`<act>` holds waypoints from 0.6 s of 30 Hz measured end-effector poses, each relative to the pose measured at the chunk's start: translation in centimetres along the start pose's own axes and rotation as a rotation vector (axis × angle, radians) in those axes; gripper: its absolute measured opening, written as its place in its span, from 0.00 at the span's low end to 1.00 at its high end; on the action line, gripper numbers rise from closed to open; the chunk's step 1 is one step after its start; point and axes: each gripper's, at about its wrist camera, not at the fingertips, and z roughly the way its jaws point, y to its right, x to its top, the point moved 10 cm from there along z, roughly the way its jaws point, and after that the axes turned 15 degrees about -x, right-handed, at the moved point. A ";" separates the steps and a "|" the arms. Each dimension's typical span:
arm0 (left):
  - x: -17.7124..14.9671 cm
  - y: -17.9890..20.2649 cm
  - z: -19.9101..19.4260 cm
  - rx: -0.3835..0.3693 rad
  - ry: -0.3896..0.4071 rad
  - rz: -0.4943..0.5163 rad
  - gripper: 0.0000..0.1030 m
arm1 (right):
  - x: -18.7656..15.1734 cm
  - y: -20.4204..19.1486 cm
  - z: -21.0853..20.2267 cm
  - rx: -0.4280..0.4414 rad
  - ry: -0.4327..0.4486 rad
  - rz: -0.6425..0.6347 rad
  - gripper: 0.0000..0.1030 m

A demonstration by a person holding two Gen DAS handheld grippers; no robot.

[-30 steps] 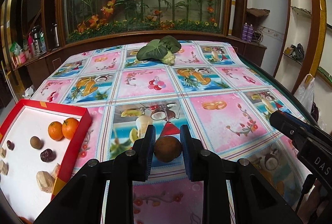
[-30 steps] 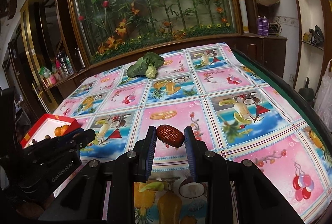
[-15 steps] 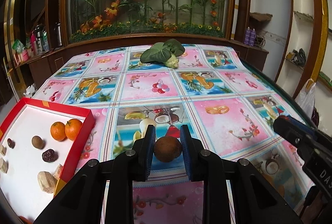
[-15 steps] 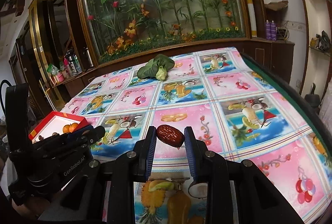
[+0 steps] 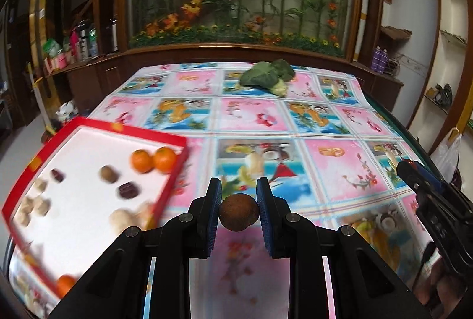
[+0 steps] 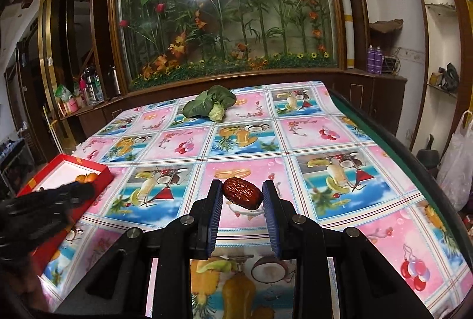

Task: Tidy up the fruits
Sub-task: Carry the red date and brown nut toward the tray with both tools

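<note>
My left gripper is shut on a round brown fruit, held above the tablecloth just right of the red tray. The tray holds two oranges, a small brown fruit, dark red dates and several pale pieces. My right gripper is shut on a wrinkled dark red date, held above the middle of the cloth. The tray also shows in the right wrist view, far left, behind the left gripper.
A leafy green vegetable lies at the far end of the fruit-print tablecloth; it also shows in the right wrist view. A wooden cabinet with a flower display stands behind the table. A white plastic bag hangs at the right.
My left gripper has swung left toward the red tray, which now fills more of its view. My right gripper holds the date nearly still, rising slightly.
</note>
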 end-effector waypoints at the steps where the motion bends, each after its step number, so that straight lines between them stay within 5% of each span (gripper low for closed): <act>1: -0.2 -0.2 -0.8 0.005 0.001 -0.003 0.22 | 0.0 -0.1 0.0 -0.004 0.002 -0.008 0.28; 18: -3.3 -7.0 -9.5 0.065 0.018 -0.153 0.23 | -1.2 -3.8 -0.5 0.038 -0.034 -0.156 0.28</act>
